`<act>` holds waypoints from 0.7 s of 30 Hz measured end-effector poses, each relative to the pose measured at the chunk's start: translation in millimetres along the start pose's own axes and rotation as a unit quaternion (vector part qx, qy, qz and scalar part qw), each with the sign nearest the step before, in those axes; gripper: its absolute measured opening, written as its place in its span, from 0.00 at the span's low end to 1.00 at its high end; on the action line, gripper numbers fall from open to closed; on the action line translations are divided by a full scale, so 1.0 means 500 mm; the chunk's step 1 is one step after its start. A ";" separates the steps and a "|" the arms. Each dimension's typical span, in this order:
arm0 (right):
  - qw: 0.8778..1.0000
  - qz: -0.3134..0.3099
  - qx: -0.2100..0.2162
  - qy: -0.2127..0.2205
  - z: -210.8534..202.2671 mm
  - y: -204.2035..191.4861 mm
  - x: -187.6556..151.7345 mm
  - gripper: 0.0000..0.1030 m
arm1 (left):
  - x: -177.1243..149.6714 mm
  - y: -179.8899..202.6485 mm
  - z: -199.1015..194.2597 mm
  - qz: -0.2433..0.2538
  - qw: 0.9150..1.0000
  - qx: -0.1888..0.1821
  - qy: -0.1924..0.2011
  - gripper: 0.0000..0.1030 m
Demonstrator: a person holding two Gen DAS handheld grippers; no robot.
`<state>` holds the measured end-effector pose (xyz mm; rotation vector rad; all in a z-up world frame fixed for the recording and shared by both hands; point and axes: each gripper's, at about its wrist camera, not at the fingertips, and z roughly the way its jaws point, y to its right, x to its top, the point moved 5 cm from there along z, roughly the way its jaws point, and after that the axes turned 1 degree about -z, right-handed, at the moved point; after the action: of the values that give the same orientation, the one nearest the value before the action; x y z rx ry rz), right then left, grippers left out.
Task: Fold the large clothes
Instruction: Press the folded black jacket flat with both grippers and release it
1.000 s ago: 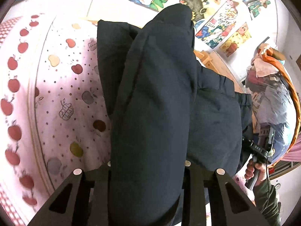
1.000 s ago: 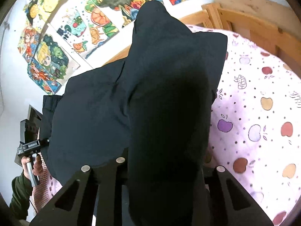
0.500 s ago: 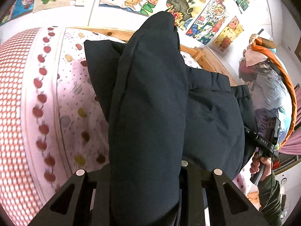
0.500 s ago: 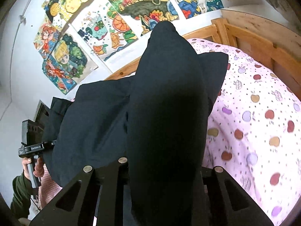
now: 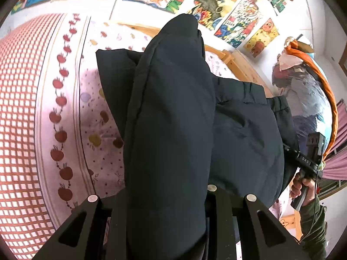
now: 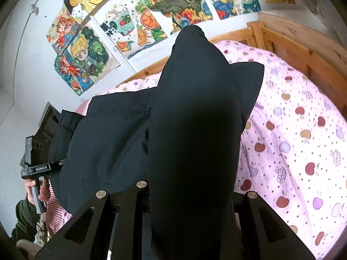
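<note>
A large dark navy garment hangs stretched between my two grippers above the bed. My left gripper is shut on one bunched end of it; the cloth hides the fingertips. My right gripper is shut on the other end of the garment, fingertips hidden too. In the left wrist view the right gripper shows at the far right, held by a hand. In the right wrist view the left gripper shows at the far left.
A bed with a pink apple-print cover lies below, with a red checked part at the left. A wooden bed frame runs behind. Colourful posters cover the wall. The person stands at the right.
Both grippers have risen with the garment; the bed looks farther below and more of the wall and posters shows. The grip on the garment is unchanged.
</note>
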<state>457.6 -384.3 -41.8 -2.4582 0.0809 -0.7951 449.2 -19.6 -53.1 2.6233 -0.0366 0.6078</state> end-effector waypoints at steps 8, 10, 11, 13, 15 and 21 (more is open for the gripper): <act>0.999 0.027 -0.033 -0.005 0.052 0.032 -0.027 0.26 | -0.016 -0.024 0.039 0.006 0.999 0.034 -0.012 0.34; 0.999 0.025 -0.041 -0.004 0.058 0.035 -0.029 0.30 | -0.020 -0.020 0.042 0.015 0.998 0.054 -0.005 0.39; 0.999 0.024 -0.045 -0.002 0.062 0.037 -0.029 0.36 | -0.022 -0.018 0.044 0.019 0.998 0.066 -0.002 0.44; 0.998 0.027 -0.049 0.005 0.067 0.038 -0.029 0.48 | -0.027 -0.017 0.046 0.026 0.996 0.087 0.004 0.52; 0.998 0.024 -0.056 0.013 0.071 0.038 -0.028 0.63 | -0.031 -0.015 0.044 0.031 0.994 0.104 0.016 0.61; 0.991 -0.015 -0.128 0.027 0.069 0.037 -0.019 0.71 | -0.033 -0.032 0.011 0.023 0.988 0.141 0.060 0.84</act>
<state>471.4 -381.3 -79.8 -2.6824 0.1760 -0.9151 438.8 -8.6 -71.4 2.8569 0.0285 0.8417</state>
